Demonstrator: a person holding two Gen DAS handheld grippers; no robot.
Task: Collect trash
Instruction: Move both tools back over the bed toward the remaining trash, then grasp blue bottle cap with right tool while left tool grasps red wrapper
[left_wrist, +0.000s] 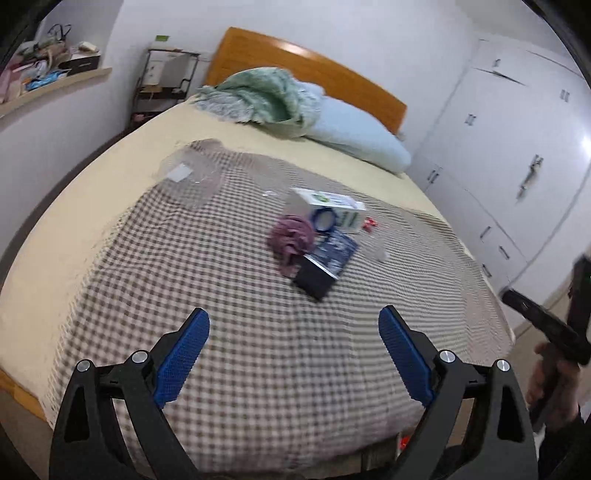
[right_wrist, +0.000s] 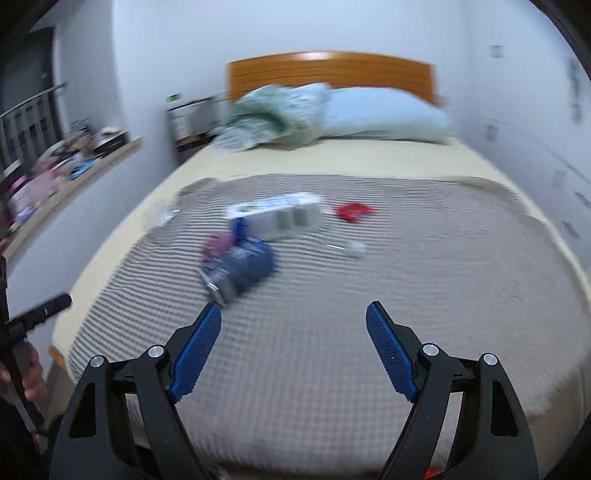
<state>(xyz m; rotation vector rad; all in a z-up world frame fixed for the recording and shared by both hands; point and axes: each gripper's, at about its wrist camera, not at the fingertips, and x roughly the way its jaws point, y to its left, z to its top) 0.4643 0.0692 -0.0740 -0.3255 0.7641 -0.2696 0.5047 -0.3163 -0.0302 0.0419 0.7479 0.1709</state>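
Note:
Trash lies mid-bed on a checked blanket: a white-and-green carton, a dark blue packet, a crumpled purple cloth, a small red wrapper, a clear plastic piece and a clear plastic bag. In the blurred right wrist view I see the carton, the blue packet and the red wrapper. My left gripper stands open above the near part of the bed, nothing between its fingers. My right gripper is open too, also short of the pile.
A green blanket and pale blue pillow lie by the wooden headboard. White wardrobe doors line the right. A cluttered ledge and a small rack stand left. A hand with the other gripper's body shows at right.

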